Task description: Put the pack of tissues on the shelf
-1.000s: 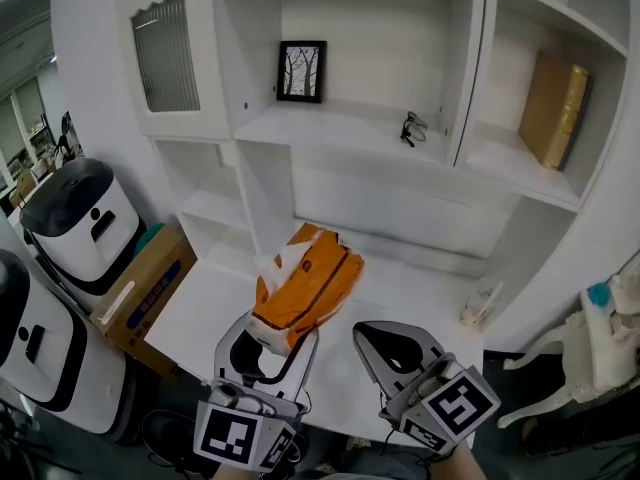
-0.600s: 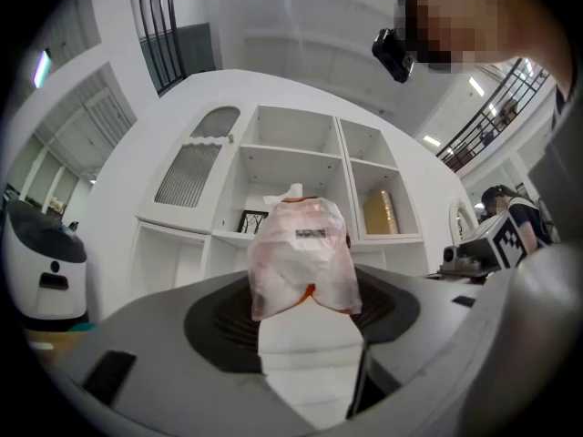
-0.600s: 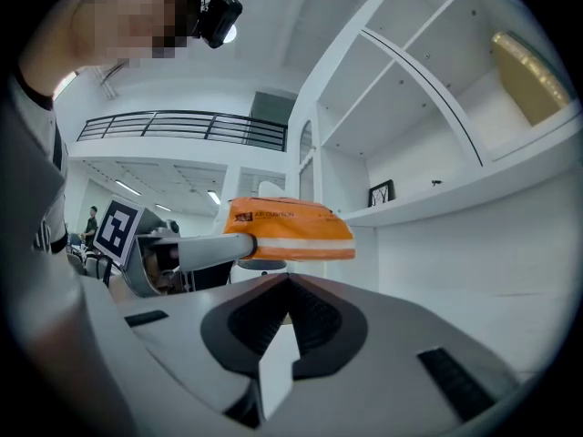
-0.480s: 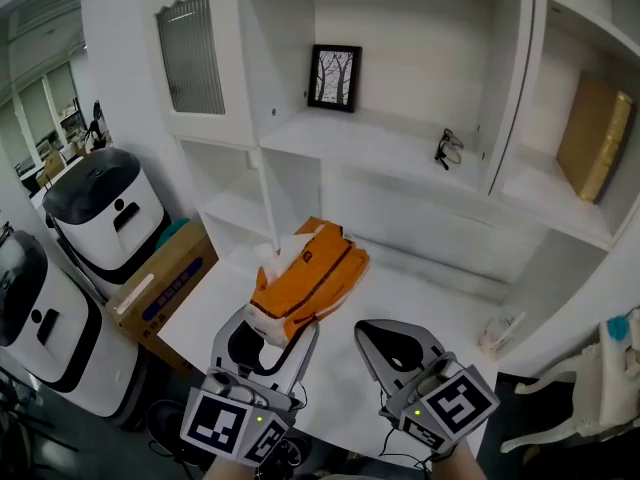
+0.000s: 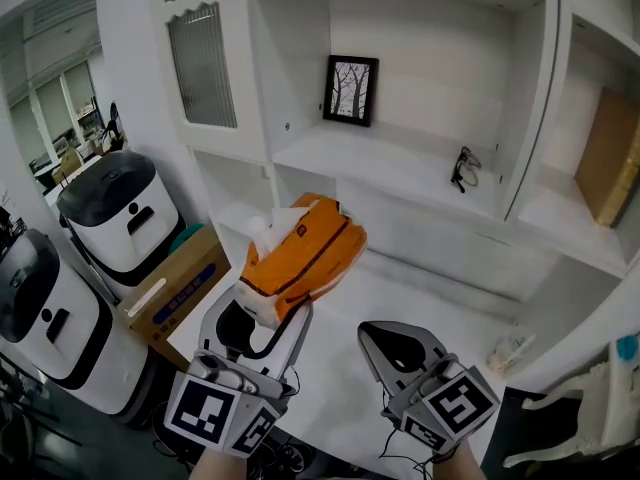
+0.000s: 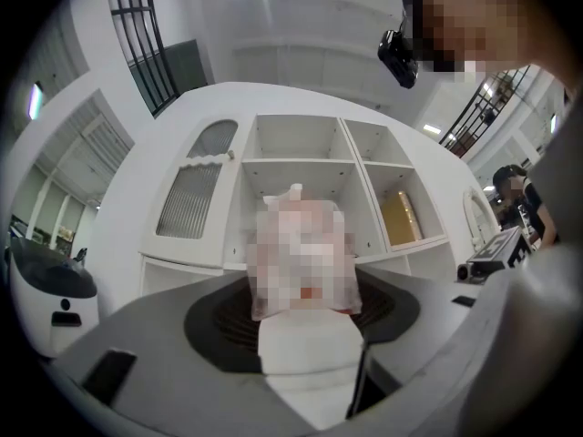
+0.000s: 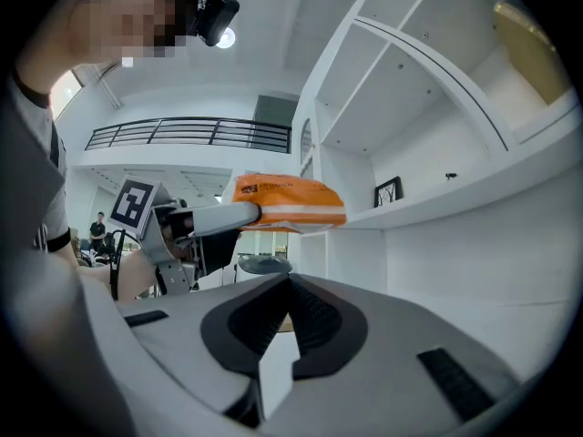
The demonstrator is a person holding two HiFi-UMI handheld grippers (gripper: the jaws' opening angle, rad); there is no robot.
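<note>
A white wall of shelves fills the view ahead of me, with a white desk top under it. In the head view, at nine o'clock on the floor, stand two white bins with dark lids, and a cardboard box leans just beside the nearer one. At three o'clock a flat brown board stands tilted in the right-hand compartment.

My left gripper has its jaws about half apart and pressed on the near end of the pack of tissues. The orange and white pack hangs in the air above the desk, at ten o'clock from the desk's middle, below the open shelf and touching neither.

My right gripper floats at five o'clock from the pack, jaws together and holding nothing.

On the open shelf a small framed picture stands upright at twelve o'clock from the pack. A pair of glasses lies at two o'clock, well apart from the picture.
</note>
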